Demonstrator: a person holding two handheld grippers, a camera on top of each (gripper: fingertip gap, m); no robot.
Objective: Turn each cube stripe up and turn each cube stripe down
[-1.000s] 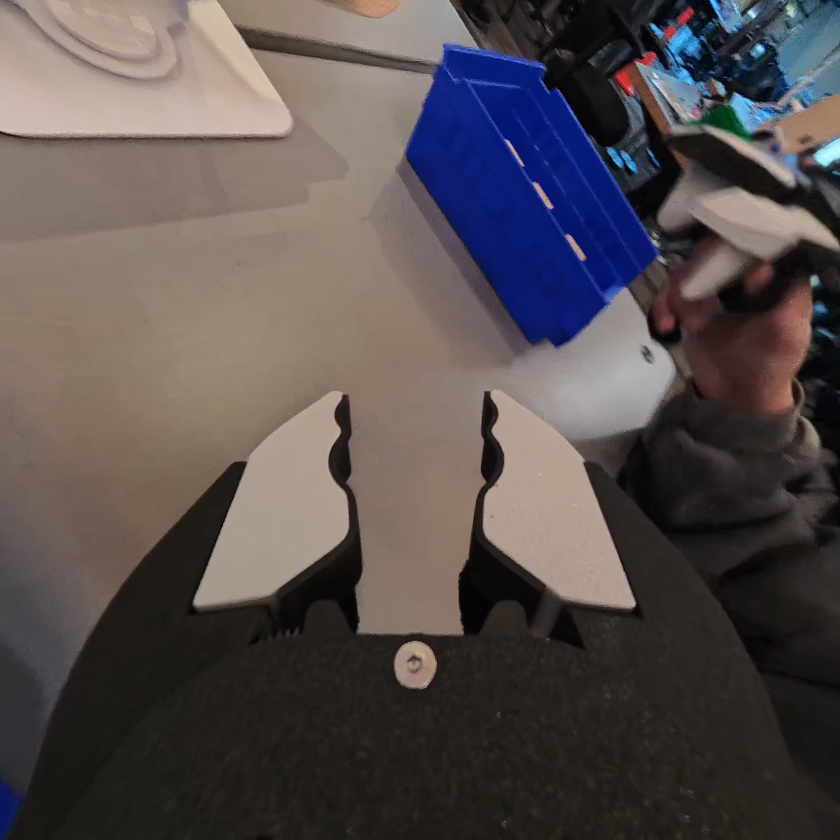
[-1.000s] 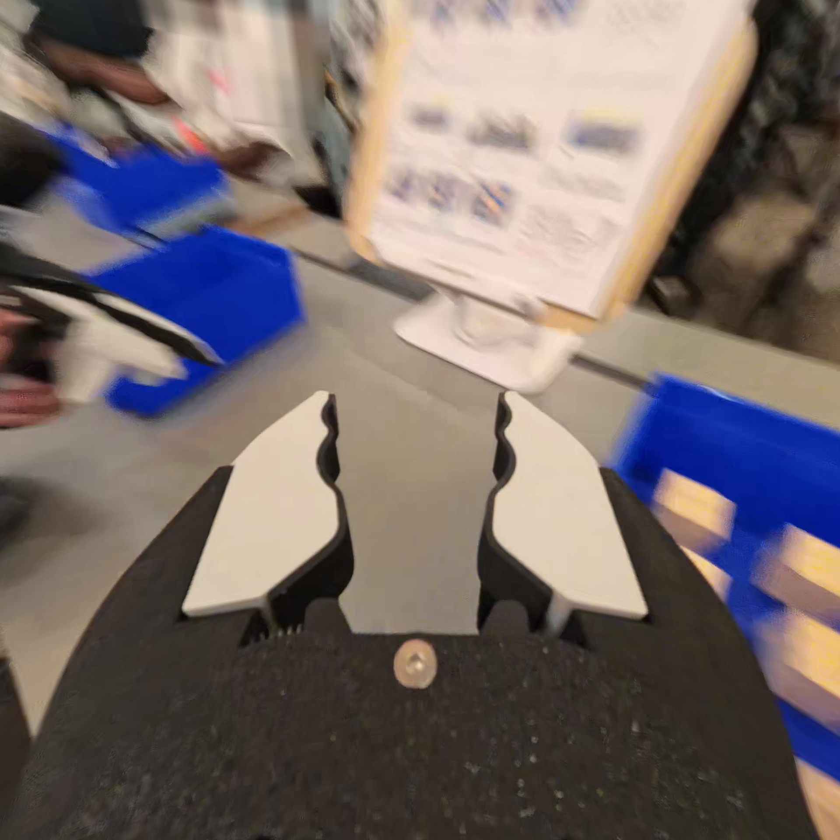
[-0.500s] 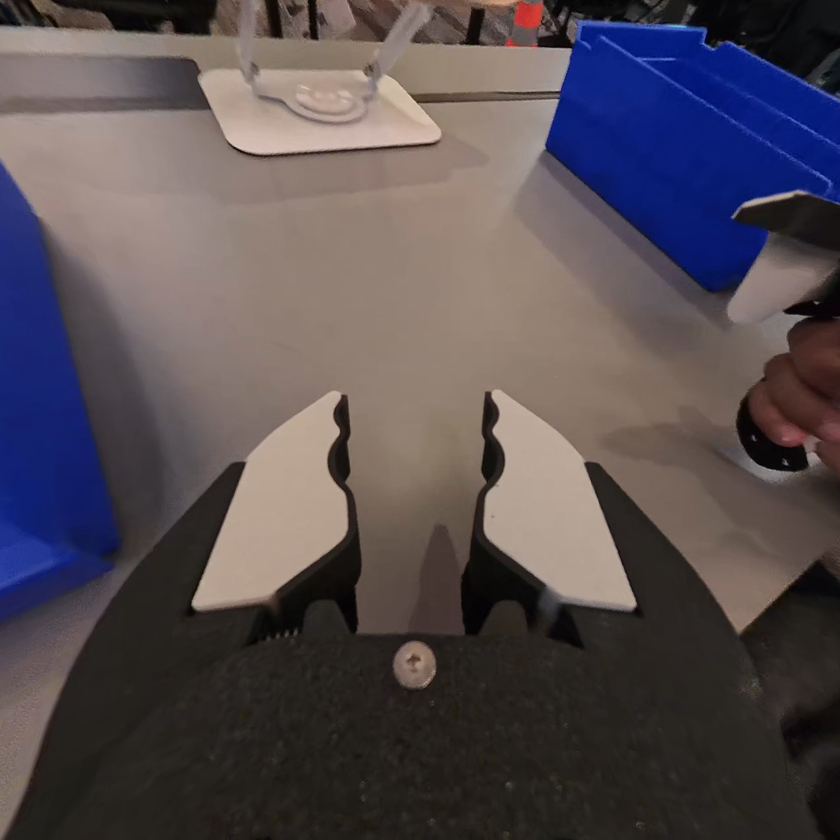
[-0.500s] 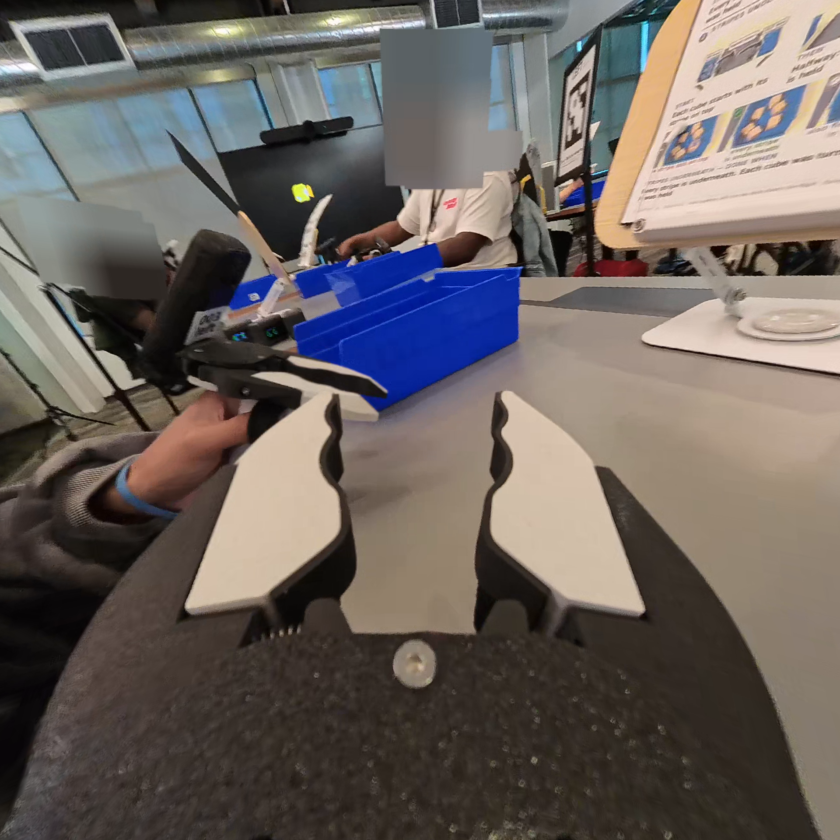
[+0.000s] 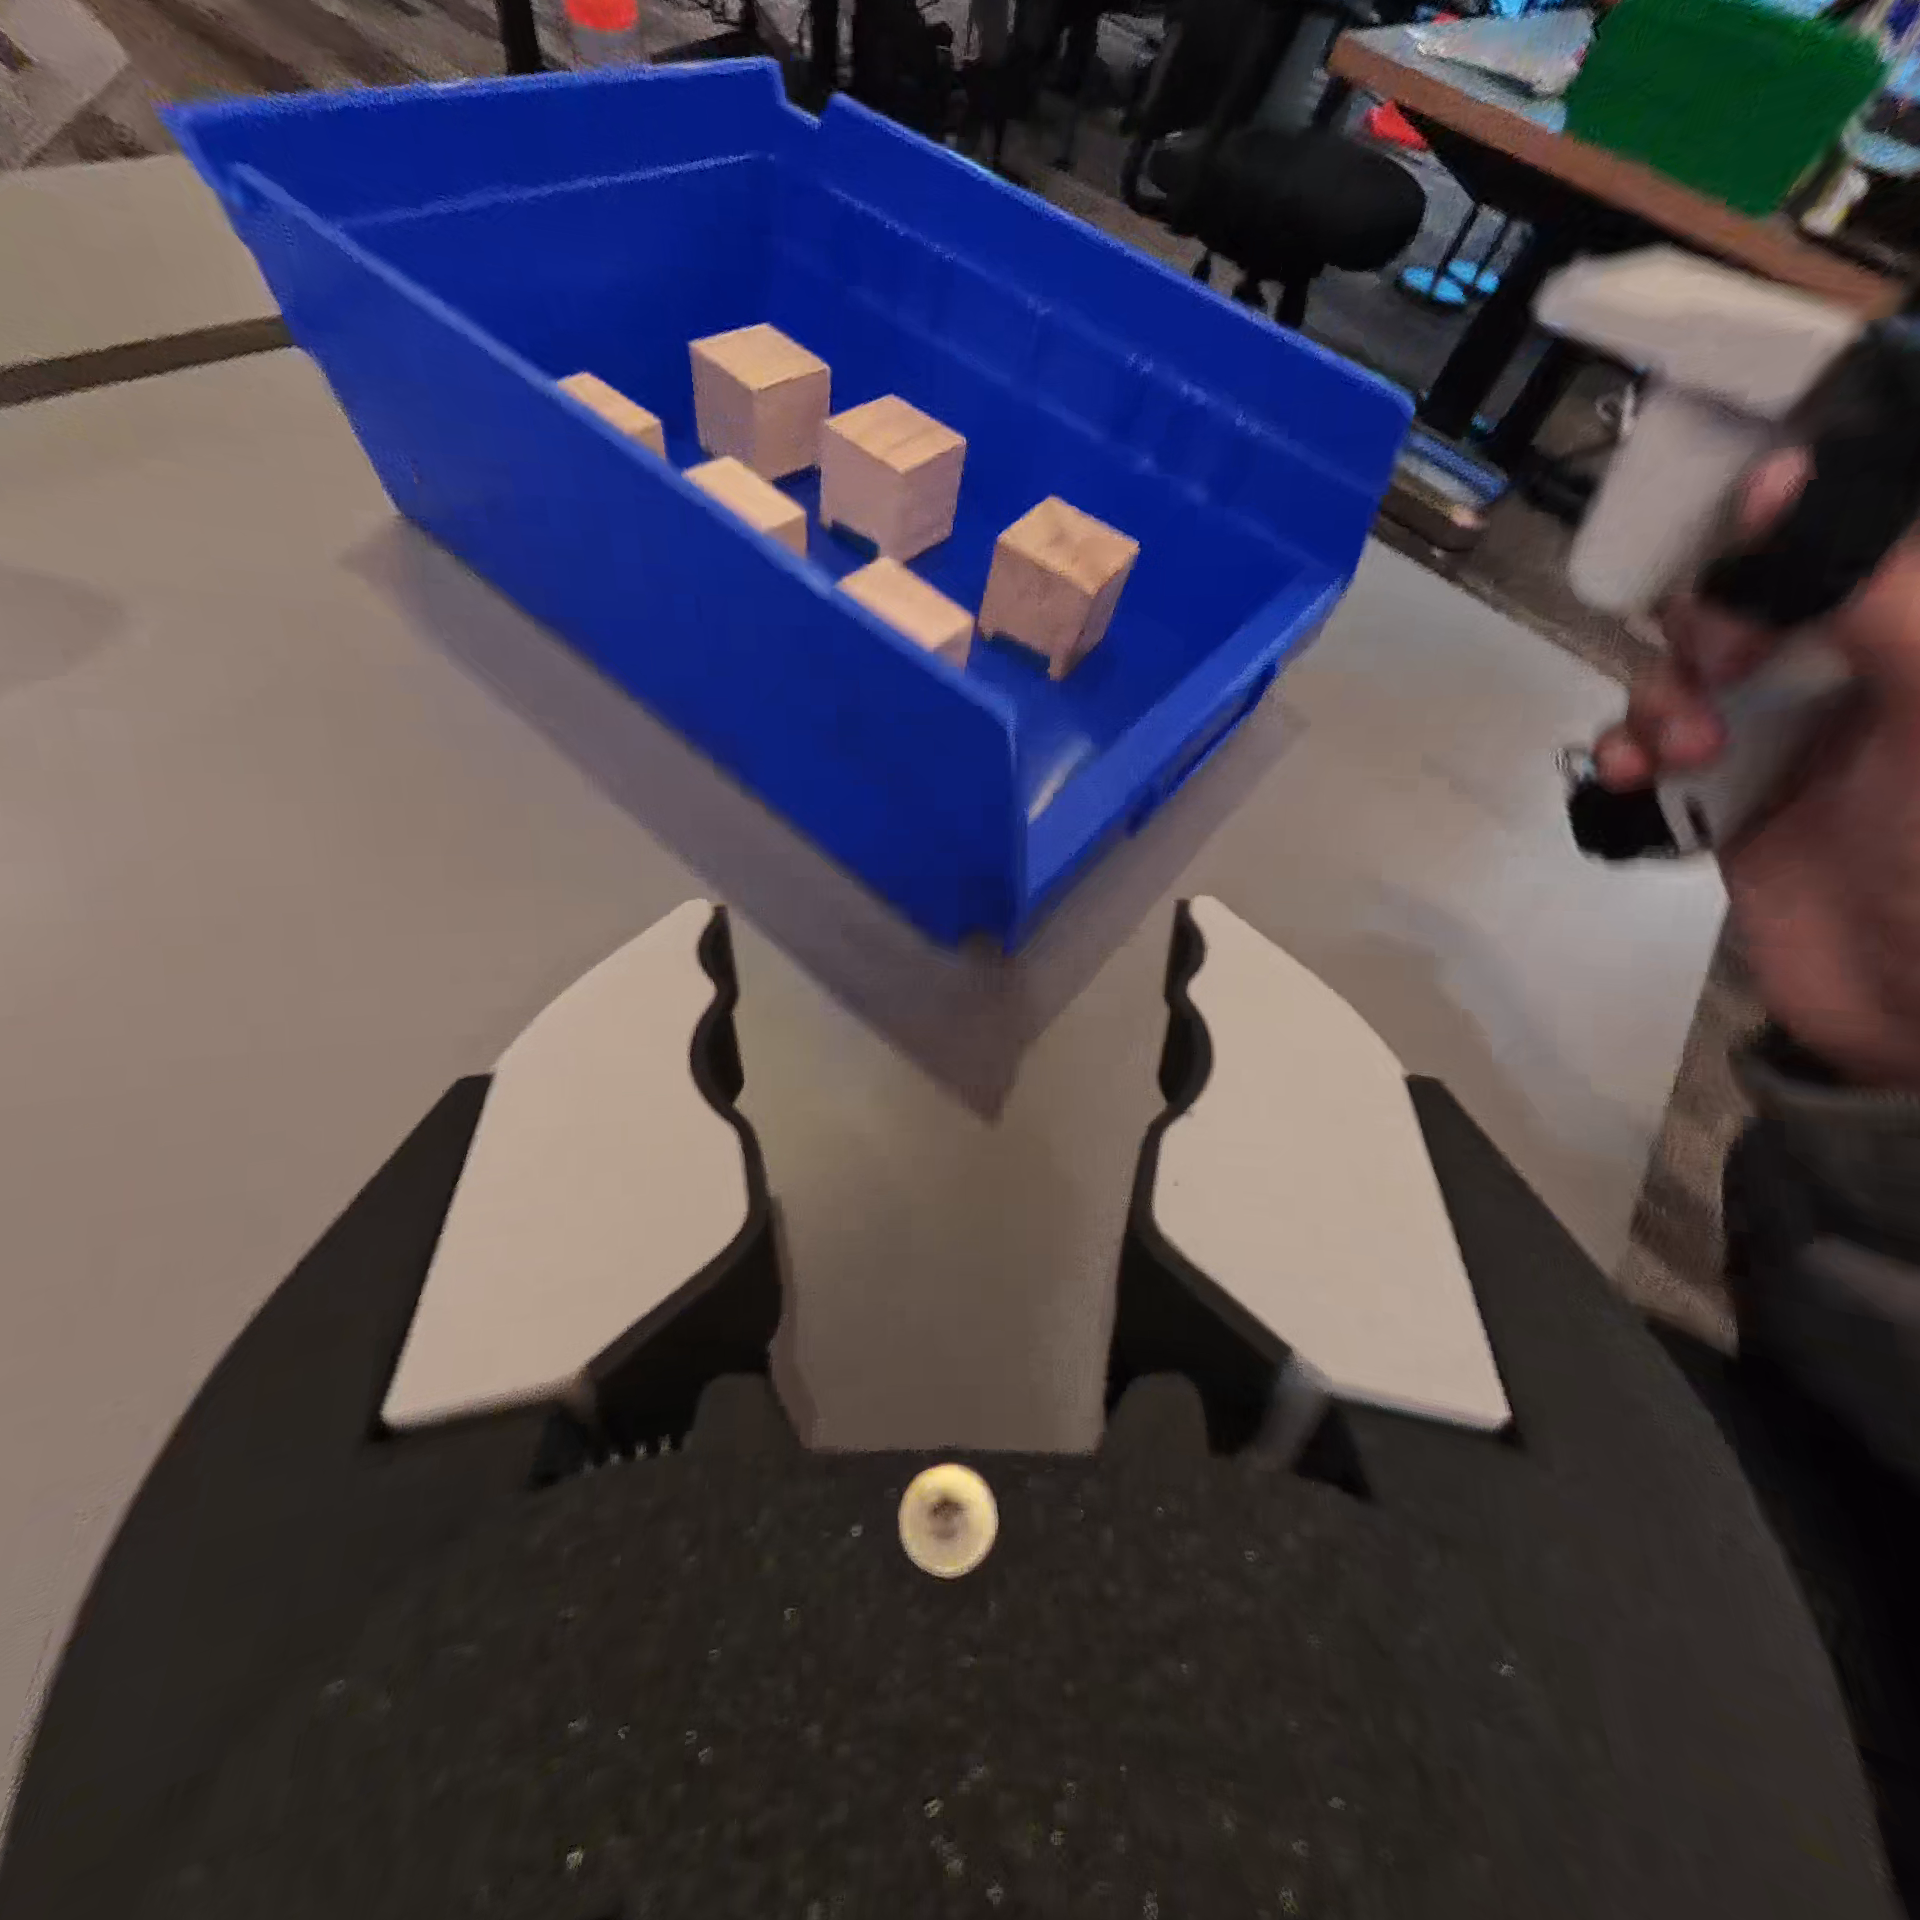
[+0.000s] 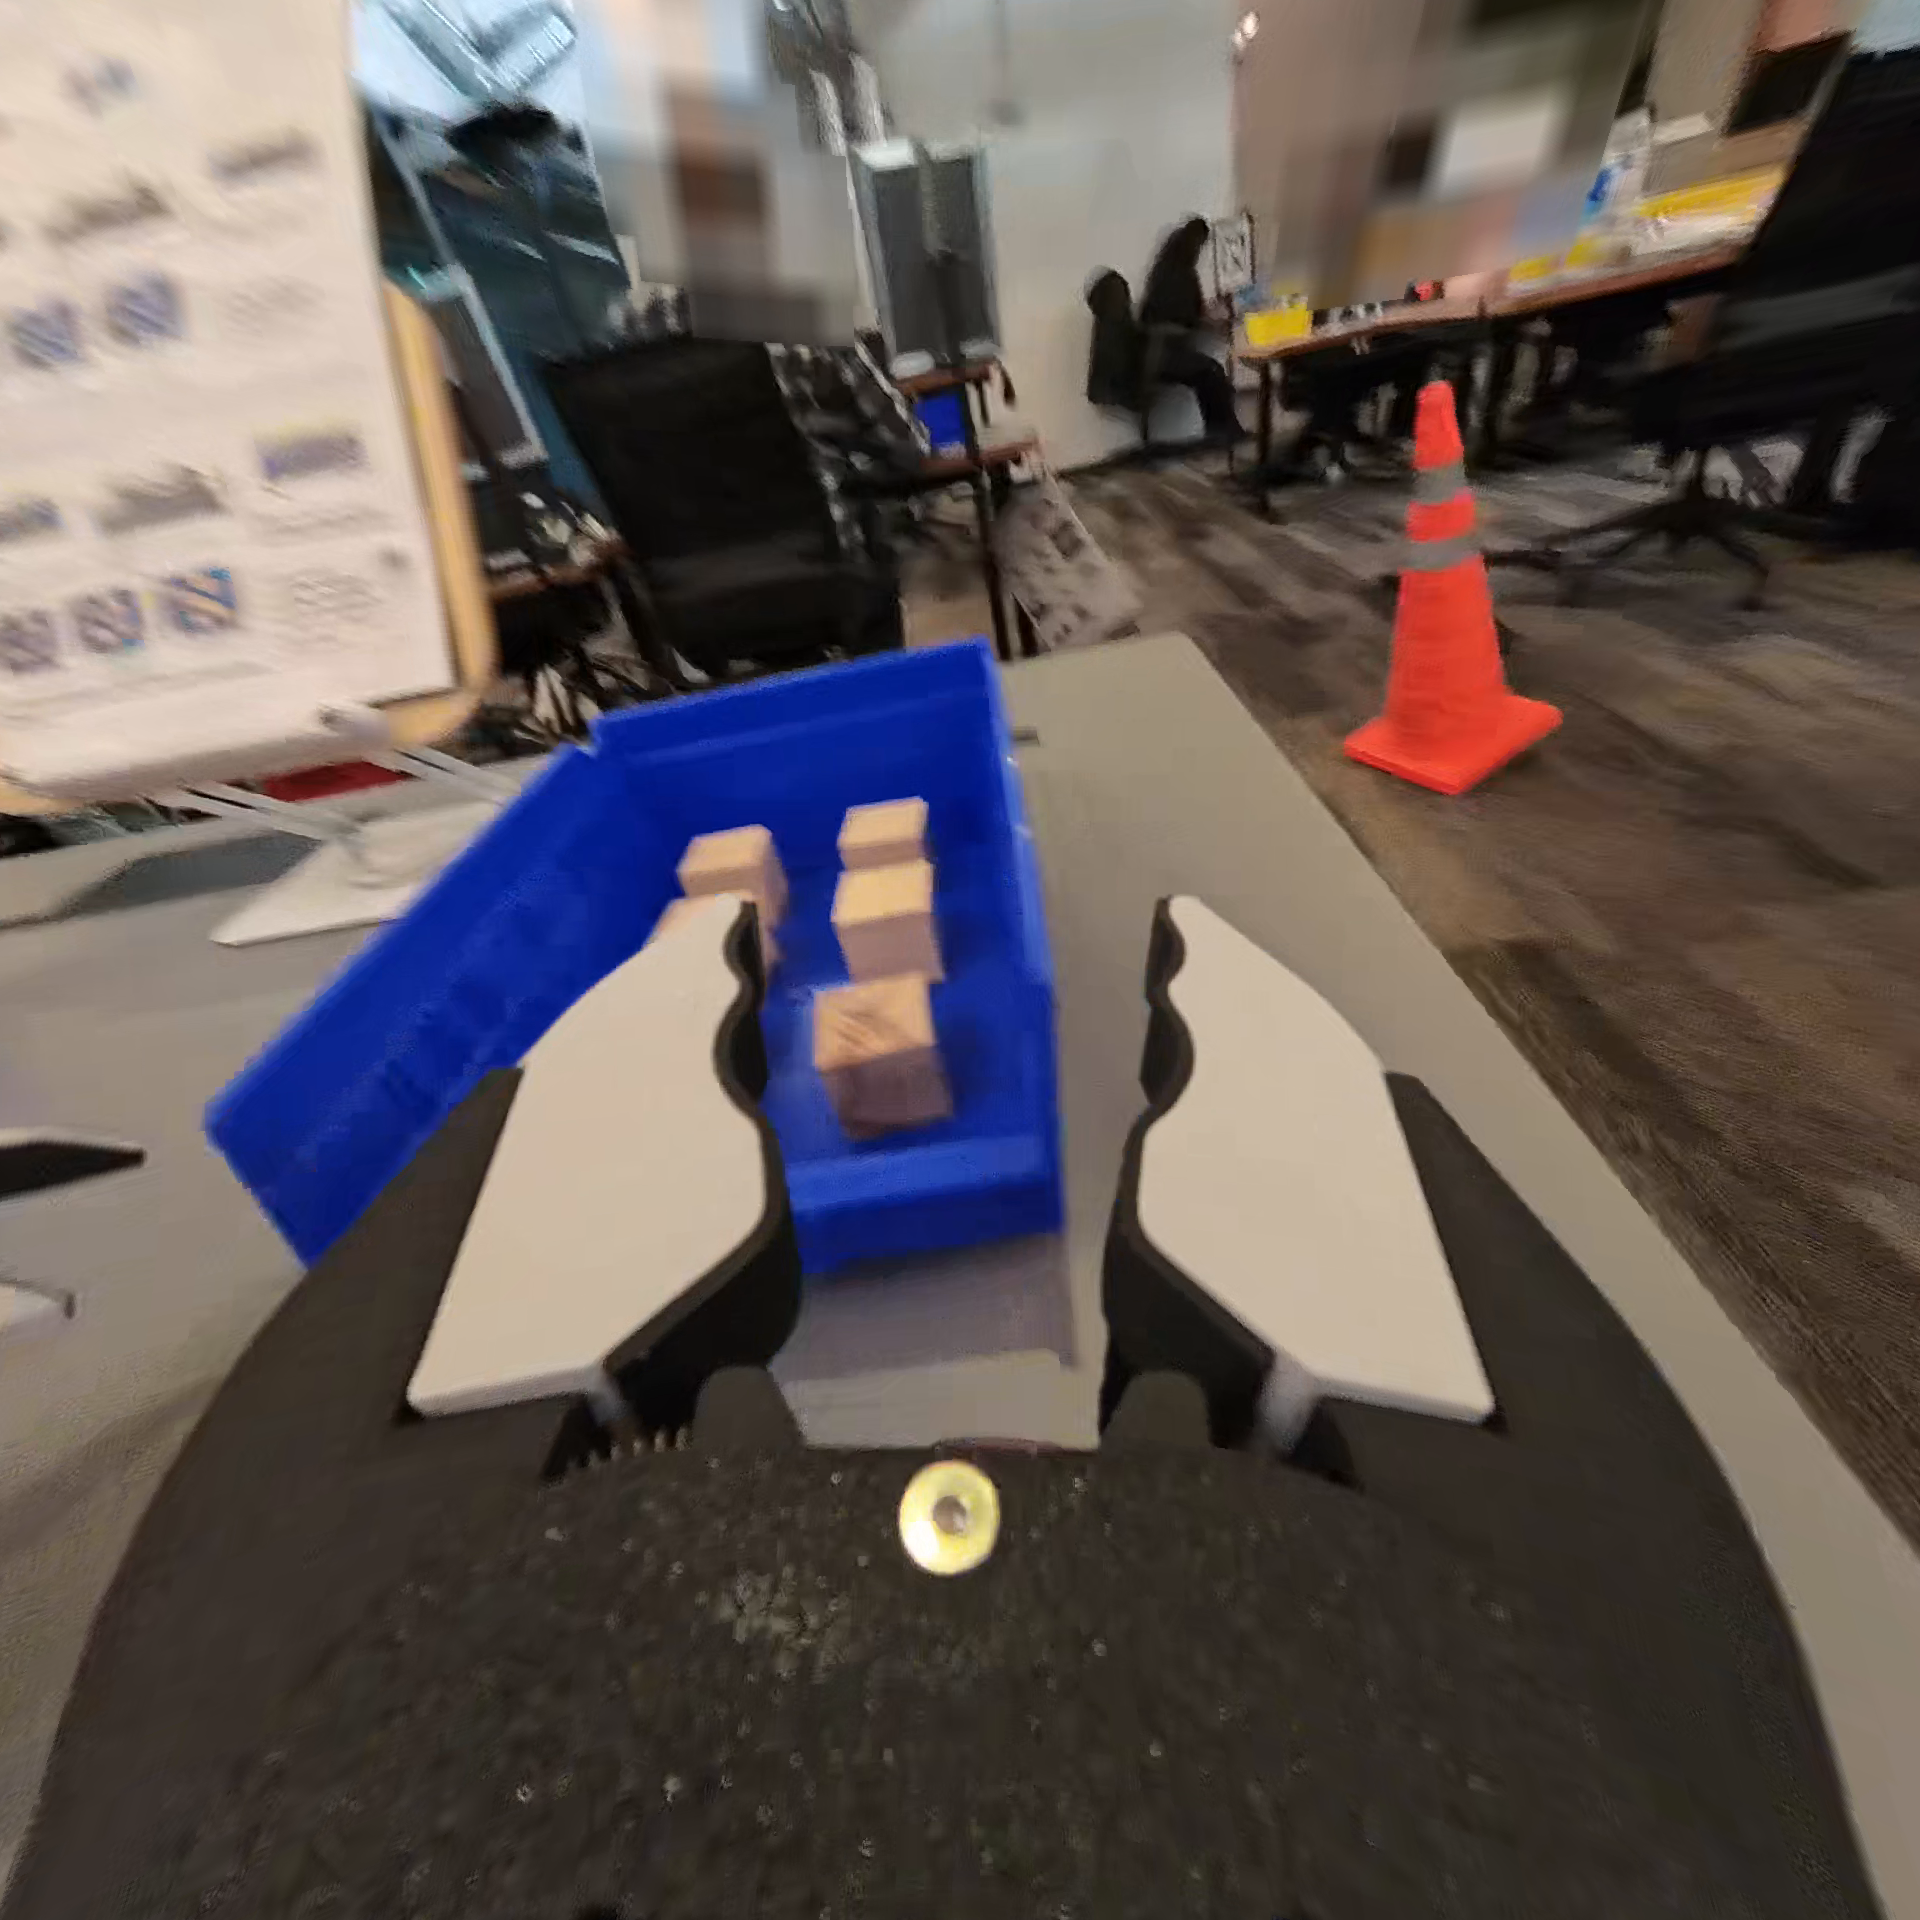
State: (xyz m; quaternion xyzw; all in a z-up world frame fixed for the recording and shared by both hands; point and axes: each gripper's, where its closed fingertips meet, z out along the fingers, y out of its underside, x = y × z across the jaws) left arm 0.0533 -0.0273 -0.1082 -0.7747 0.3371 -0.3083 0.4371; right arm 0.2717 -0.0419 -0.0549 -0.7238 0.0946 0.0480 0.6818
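Near tabletop's far edge: blue bin (image 6: pixel 665 997) w/ wooden cubes (image 5: pixel 894 473).
Nearest cube (image 6: pixel 878 1049) stripes up; left gripper (image 5: pixel 951 914) & right gripper (image 6: pixel 951 914) both spread, empty.

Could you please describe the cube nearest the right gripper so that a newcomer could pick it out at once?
On the grey table sits a blue bin holding pale wooden cubes. In the right wrist view, take the right-hand column and go to its closest member, the nearest cube. Unlike its plain-topped neighbours, it shows dark diagonal stripes on its top face.
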